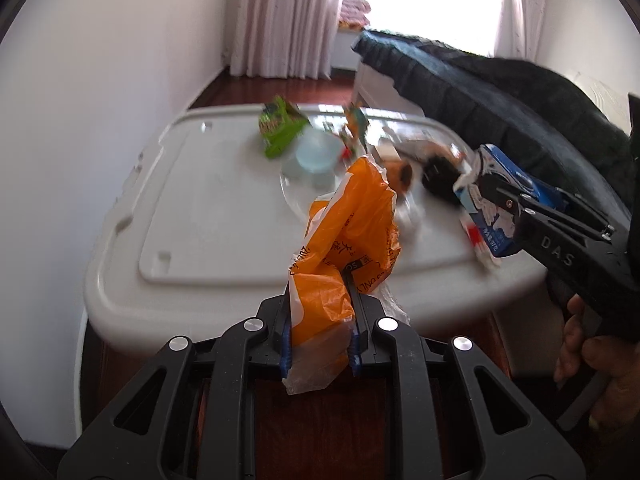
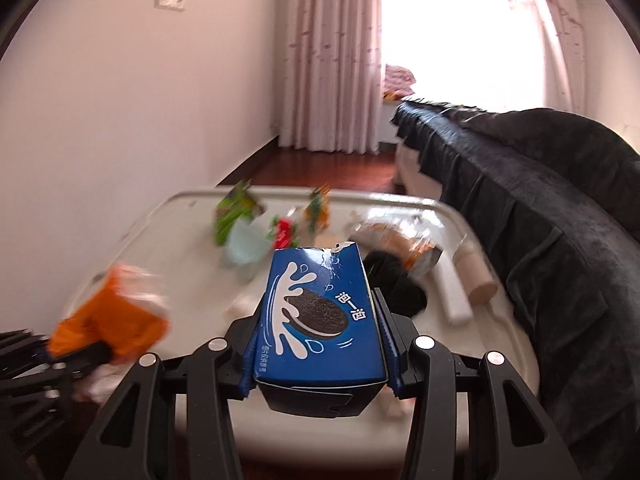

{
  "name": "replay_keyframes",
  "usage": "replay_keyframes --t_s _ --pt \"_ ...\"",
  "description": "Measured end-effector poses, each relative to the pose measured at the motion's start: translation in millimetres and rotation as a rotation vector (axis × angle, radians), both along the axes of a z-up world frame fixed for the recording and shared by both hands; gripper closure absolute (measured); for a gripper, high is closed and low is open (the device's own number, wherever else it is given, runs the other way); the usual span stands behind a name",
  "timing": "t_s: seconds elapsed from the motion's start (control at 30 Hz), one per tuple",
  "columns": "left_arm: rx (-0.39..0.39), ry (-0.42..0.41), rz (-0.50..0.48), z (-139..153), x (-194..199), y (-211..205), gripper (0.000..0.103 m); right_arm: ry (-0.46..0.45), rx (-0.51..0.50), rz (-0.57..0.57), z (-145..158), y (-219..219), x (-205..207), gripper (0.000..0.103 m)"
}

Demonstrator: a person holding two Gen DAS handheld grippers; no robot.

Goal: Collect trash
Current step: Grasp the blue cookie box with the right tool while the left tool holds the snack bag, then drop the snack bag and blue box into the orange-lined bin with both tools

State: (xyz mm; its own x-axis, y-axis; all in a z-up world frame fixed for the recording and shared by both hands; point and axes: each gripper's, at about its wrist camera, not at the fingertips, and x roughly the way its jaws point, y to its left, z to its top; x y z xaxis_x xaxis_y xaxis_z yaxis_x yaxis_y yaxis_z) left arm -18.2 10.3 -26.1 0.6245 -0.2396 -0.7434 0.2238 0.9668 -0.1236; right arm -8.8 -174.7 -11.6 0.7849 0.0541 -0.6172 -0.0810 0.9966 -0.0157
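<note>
Both grippers, tilted down: left (image 1: pixel 320 312) pinches orange bag (image 1: pixel 352 216), right (image 2: pixel 318 344) clamps cookie box (image 2: pixel 320 320).

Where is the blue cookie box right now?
The blue cookie box is clamped in the right gripper, held above the white lid, right of the orange bag.

You are looking at one orange plastic bag (image 1: pixel 352 216), one blue biscuit box (image 2: pixel 320 320), one green snack packet (image 1: pixel 280 128), one pale blue cup (image 1: pixel 316 152) and one black round thing (image 2: pixel 396 284) on one white worktop (image 1: pixel 200 208). You are holding two tongs, left (image 1: pixel 318 300) and right (image 2: pixel 320 344).
</note>
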Motion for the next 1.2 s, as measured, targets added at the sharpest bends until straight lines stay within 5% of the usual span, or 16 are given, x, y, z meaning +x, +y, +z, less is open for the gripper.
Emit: replay_keyframes --t_s 0.27,0.53,0.57,0.6,0.63,0.7,0.83,0.97,1.2 --pt "0.040 0.116 -0.038 -25.4 -60.9 9.8 0.083 0.203 0.001 0.039 -45.3 14.6 -73.6 0.056" --pt "0.026 0.216 -0.029 -44.4 -80.4 10.7 0.080 0.363 0.005 0.060 -81.9 26.3 -96.1 0.055" --pt "0.021 0.224 -0.021 -45.0 -81.6 11.4 0.077 0.375 0.005 0.054 -84.8 25.9 -96.9 0.051" --pt "0.020 0.229 -0.018 -45.5 -82.5 11.7 0.062 0.391 0.004 0.045 -87.9 24.9 -97.4 0.031" --pt "0.032 0.230 -0.002 -45.4 -83.4 12.0 0.043 0.387 0.005 0.032 -86.9 24.5 -98.7 0.017" --pt "0.065 0.218 0.041 -43.0 -83.6 13.7 0.025 0.366 0.004 0.012 -83.8 22.2 -99.9 0.013" --pt "0.074 0.171 0.067 -34.0 -82.2 18.0 0.023 0.306 -0.008 -0.035 -71.9 11.0 -96.5 0.007" --pt "0.000 0.144 0.052 -24.4 -77.5 21.9 0.022 0.261 0.015 -0.070 -60.6 0.0 -93.8 0.007" --pt "-0.049 0.031 -0.082 5.6 -44.6 1.7 0.020 0.135 0.012 -0.140 -24.3 -23.9 -86.5 0.007"
